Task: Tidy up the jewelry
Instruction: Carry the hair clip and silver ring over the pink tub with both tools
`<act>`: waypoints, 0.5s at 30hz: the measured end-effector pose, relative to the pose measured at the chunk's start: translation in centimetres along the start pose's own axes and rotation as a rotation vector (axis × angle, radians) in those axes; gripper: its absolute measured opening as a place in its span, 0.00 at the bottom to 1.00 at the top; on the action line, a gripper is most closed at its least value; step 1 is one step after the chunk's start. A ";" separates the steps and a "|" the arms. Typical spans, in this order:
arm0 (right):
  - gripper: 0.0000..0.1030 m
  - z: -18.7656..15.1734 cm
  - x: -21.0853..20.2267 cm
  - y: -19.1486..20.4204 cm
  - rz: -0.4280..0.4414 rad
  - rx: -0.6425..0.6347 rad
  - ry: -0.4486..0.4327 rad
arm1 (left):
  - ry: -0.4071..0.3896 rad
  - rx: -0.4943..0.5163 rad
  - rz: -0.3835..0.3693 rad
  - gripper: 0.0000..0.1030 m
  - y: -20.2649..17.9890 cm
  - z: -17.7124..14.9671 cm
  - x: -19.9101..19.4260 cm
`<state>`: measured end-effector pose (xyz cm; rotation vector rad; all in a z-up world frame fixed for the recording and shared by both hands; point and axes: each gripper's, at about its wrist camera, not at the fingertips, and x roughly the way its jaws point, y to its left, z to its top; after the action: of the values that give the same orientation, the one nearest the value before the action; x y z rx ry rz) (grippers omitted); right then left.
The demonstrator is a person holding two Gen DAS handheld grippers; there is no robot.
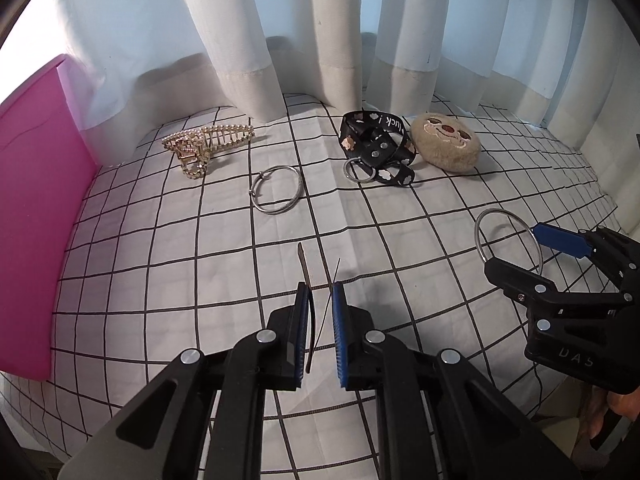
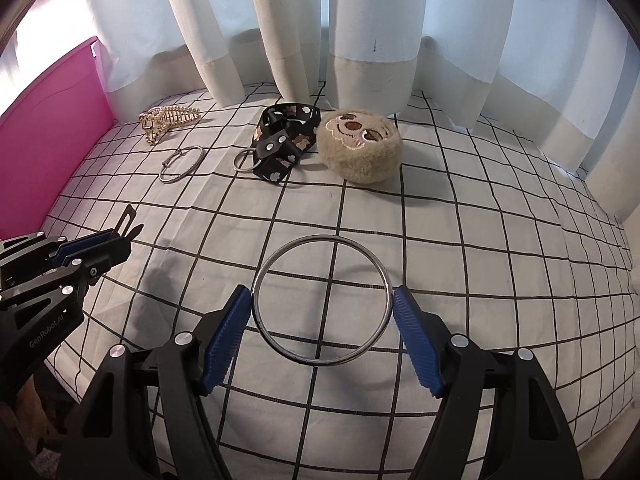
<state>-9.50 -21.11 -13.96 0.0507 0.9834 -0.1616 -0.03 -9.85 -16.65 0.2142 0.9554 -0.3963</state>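
Checked white cloth (image 2: 460,240) lies under pale curtains. My left gripper (image 1: 320,320) pinches a thin dark hairpin (image 1: 308,320); my right gripper (image 2: 322,320) clamps a large silver bangle (image 2: 322,304), both lifted. Next I judge: carry them toward the pink box (image 1: 36,220).

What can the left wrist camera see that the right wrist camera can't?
Only the left wrist view shows the thin dark hair clip edge-on between the left gripper's own jaws, and the "luck" lettering on the black strap.

Only the right wrist view shows the big silver ring as a full circle across the right gripper's jaws, which pinch it on both sides.

Both show the gold claw clip, the small silver bangle, the fuzzy plush face, the pink box, the checked cloth and the curtains.
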 end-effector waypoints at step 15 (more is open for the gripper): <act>0.68 4.4 -5.6 2.3 0.044 -0.100 -0.099 | -0.094 -0.113 0.046 0.12 3.8 3.0 -6.3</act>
<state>-8.50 -18.70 -6.94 -0.0271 0.8900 -0.0740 0.55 -5.99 -9.79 0.1135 0.8761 -0.3068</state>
